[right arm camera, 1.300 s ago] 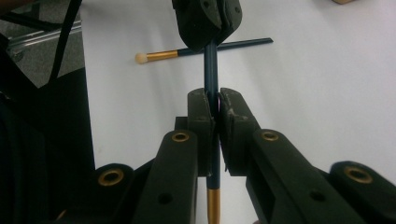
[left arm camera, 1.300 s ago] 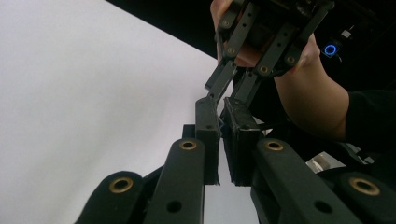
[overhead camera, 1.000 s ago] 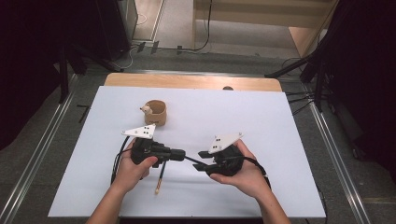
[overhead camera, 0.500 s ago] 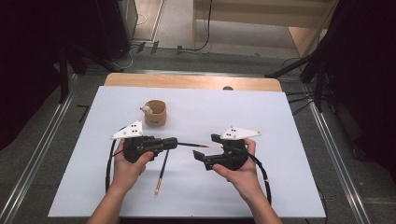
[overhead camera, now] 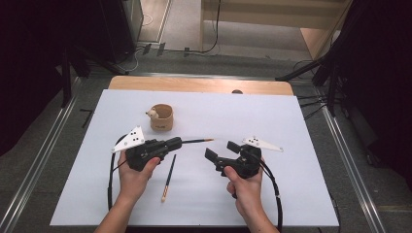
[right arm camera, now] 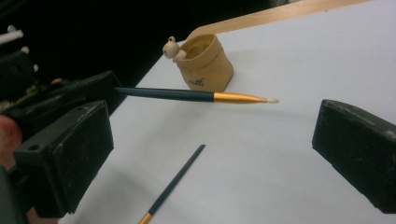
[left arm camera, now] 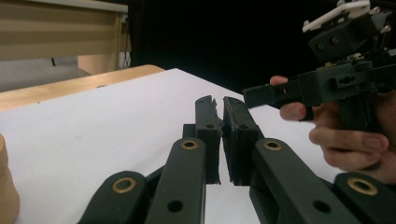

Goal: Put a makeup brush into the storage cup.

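Observation:
My left gripper [overhead camera: 177, 142] is shut on the handle of a dark brush [overhead camera: 197, 141] with a gold ferrule. It holds the brush level above the white sheet, tip pointing right. In the left gripper view its jaws [left arm camera: 222, 135] stand almost together. My right gripper [overhead camera: 221, 150] is open, just right of the brush tip and clear of it. In the right gripper view the held brush [right arm camera: 187, 95] crosses ahead of my wide-apart fingers [right arm camera: 65, 163]. A second brush [overhead camera: 167, 179] lies on the sheet below the left gripper.
A small tan pouch [overhead camera: 161, 116] with a bear figure on its rim stands upright behind the left gripper. The white sheet [overhead camera: 301, 126] covers a wooden table [overhead camera: 194, 85]. Black cables loop from both grippers towards the near edge.
The two grippers were close together; they have drawn apart. The left gripper now holds the brush level, pointing right. The right gripper has moved right with its jaws open.

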The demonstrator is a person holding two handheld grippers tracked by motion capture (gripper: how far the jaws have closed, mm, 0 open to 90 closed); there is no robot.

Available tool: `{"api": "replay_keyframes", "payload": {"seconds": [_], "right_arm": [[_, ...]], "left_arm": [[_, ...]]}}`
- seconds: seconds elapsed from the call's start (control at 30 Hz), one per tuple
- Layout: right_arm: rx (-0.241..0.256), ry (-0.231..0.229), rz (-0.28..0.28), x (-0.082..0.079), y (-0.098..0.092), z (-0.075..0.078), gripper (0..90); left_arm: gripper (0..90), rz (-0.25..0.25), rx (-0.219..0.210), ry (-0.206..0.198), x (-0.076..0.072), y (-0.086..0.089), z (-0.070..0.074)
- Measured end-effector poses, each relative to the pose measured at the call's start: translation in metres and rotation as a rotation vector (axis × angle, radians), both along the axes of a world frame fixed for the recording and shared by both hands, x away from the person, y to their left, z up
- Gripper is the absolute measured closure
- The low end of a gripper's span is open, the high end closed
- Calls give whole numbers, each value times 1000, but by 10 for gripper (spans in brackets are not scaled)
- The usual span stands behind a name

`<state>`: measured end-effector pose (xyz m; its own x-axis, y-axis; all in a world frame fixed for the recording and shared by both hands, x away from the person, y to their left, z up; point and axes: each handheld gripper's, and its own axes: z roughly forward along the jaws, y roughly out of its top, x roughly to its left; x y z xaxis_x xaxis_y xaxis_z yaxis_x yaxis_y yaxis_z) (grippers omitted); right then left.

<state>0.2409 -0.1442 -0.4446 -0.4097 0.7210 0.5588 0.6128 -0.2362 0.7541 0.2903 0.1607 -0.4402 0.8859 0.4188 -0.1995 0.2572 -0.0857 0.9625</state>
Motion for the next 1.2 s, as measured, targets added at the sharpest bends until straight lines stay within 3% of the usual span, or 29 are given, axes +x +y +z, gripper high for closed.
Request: {"api": "replay_keyframes", "payload": {"seconds": [0.2, 0.37, 0.77, 0.87, 1.2], "right_arm": [[126, 71, -31, -1, 6, -14, 0], [168, 98, -46, -1, 10, -18, 0], [361, 185, -71, 1, 4, -26, 40], [383, 192, -99, 1, 1, -27, 77], [451, 246, -120, 6, -7, -31, 169]], "left_arm": [[867, 17, -6, -22, -5, -7, -2], [867, 32, -25, -39, -9, -13, -5], [867, 40, -33, -85, -18, -29, -11], [866, 35, -35, -88, -20, -33, -13], [866, 26, -29, -109, -26, -44, -16]]}}
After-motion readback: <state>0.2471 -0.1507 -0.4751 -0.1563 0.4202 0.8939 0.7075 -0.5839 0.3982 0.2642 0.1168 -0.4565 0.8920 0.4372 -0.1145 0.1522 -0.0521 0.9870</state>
